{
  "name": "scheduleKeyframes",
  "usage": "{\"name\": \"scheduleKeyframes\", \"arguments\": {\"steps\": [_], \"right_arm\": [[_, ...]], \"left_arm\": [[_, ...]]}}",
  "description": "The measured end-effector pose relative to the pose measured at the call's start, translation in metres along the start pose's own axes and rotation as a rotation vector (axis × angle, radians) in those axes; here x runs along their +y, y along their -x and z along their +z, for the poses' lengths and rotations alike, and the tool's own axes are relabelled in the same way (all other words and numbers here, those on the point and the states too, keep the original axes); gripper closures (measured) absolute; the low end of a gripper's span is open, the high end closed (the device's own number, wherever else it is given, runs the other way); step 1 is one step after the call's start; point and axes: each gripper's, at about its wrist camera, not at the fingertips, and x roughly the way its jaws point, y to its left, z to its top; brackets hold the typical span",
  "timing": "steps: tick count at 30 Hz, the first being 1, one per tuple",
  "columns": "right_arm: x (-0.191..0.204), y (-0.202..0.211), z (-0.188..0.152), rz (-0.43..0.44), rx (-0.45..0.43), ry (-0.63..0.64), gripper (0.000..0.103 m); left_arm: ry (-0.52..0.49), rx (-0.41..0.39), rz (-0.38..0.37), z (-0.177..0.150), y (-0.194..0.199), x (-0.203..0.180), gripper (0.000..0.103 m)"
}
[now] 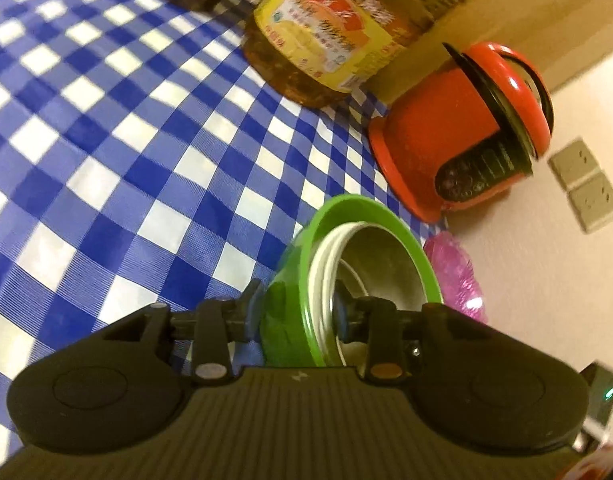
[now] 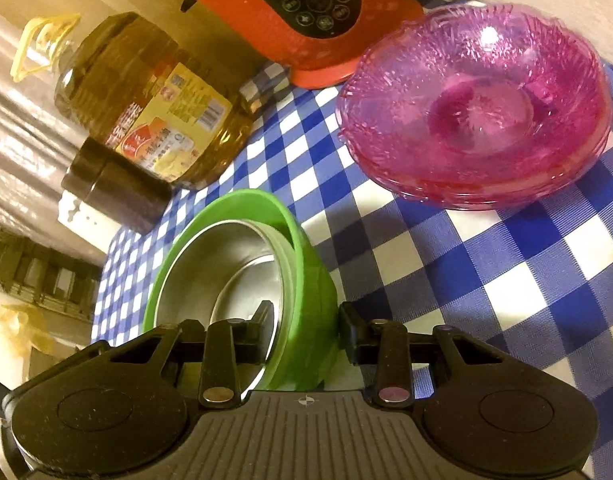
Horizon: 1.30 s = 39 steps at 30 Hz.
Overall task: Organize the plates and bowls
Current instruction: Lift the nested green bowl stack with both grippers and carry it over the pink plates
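In the left wrist view a green bowl (image 1: 366, 208) with a steel lining and white inner rims is tipped on its side. My left gripper (image 1: 296, 308) is shut on its wall, one finger outside and one inside. The right wrist view shows a green steel-lined bowl (image 2: 242, 202), also tilted, with my right gripper (image 2: 306, 316) shut on its near wall, left finger inside and right finger outside. Neither view shows the other gripper, so I cannot tell whether it is one bowl. A stack of pink glass bowls (image 2: 474, 108) sits upright to the right; its edge (image 1: 458, 272) shows behind the green bowl.
A blue-and-white checked tablecloth (image 2: 506, 280) covers the table. A red rice cooker (image 2: 306, 20) (image 1: 446, 132), a large oil bottle (image 2: 154, 100) (image 1: 326, 40) and a dark jar (image 2: 114, 188) stand along the wall side. Wall sockets (image 1: 582, 184) are beyond the cooker.
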Motion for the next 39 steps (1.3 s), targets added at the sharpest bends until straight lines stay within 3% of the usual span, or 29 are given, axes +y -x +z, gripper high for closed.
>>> {"name": "scheduleKeyframes", "arguments": {"steps": [14,39], "right_arm": [[-0.009,-0.019,0.007,0.041,-0.008,-0.028,0.067],[-0.010,-0.005,0.008,0.022,-0.003,0.000,0.072]], "left_arm": [[-0.056,0.013,-0.003,0.006,-0.023,-0.002,0.071],[-0.144,0.023,0.036,-0.005,-0.012,-0.017,0.074]]}}
